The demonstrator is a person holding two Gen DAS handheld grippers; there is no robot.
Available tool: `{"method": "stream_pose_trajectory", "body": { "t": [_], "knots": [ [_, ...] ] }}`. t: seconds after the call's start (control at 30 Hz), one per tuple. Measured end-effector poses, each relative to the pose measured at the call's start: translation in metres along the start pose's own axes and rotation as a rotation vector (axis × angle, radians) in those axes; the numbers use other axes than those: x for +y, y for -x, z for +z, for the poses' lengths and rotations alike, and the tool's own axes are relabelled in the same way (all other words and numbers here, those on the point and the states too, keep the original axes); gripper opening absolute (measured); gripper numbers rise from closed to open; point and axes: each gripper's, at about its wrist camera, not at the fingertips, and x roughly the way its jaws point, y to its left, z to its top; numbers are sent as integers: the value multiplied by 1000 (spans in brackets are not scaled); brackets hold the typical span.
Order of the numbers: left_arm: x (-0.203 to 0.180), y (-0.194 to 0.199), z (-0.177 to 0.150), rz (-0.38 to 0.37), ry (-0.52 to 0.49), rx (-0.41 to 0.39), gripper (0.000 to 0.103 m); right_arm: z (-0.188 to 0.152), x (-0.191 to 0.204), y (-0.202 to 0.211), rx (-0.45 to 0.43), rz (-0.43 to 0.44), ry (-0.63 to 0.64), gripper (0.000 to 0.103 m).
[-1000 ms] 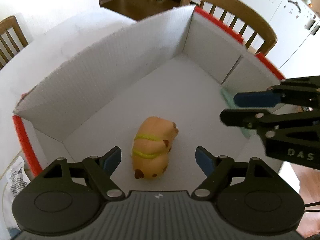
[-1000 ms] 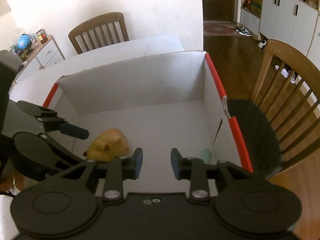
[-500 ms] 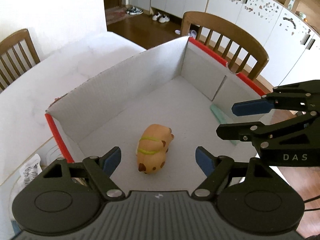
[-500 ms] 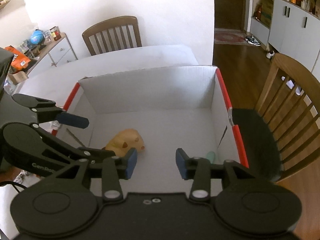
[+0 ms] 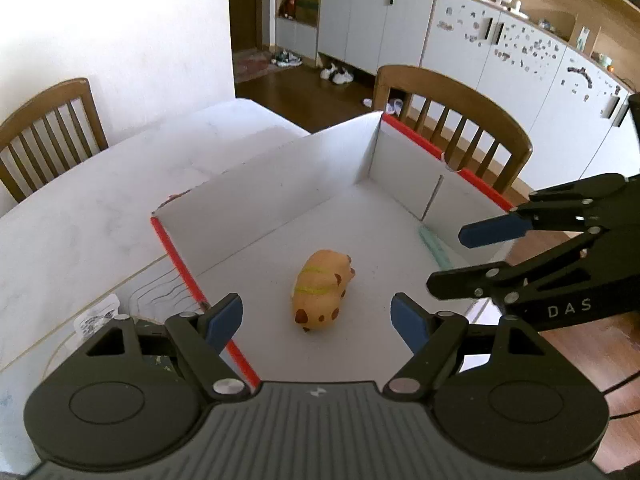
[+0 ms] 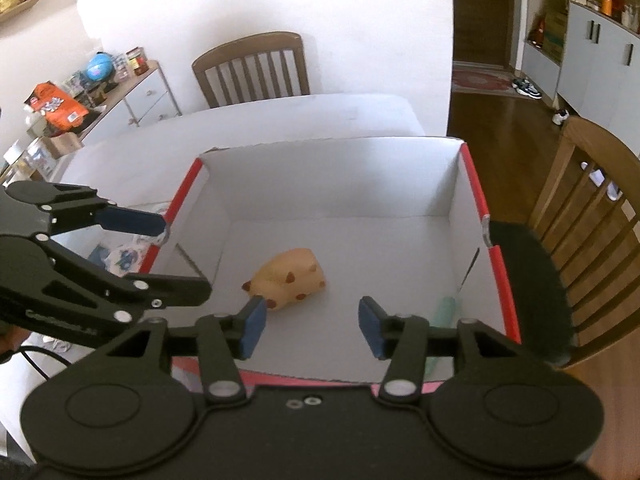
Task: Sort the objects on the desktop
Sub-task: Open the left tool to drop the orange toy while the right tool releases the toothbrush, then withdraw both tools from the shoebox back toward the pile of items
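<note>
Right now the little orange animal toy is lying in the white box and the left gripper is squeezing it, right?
Not quite. The orange animal toy does lie in the white box, but the left gripper is open and holds nothing, apart from the toy. The left wrist view shows it.

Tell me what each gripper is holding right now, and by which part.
Nothing is held. The left gripper and right gripper are both open and empty; the toy animal lies free in the box.
</note>
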Motion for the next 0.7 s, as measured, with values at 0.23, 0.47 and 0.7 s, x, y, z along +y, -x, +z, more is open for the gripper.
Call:
{"method": "stream_pose_trajectory", "body": {
  "t": [0.23, 0.47, 0.7],
  "knots": [
    [3, 23, -20, 1, 41, -30, 81, -3, 14, 2, 1, 24, 35, 65],
    [12, 44, -38, 6, 90, -57, 81, -3, 32, -1, 5, 32, 65, 69],
    [31, 59, -59, 1, 111, -62, 81, -3, 58, 0, -6, 24, 82, 71]
  ]
}}
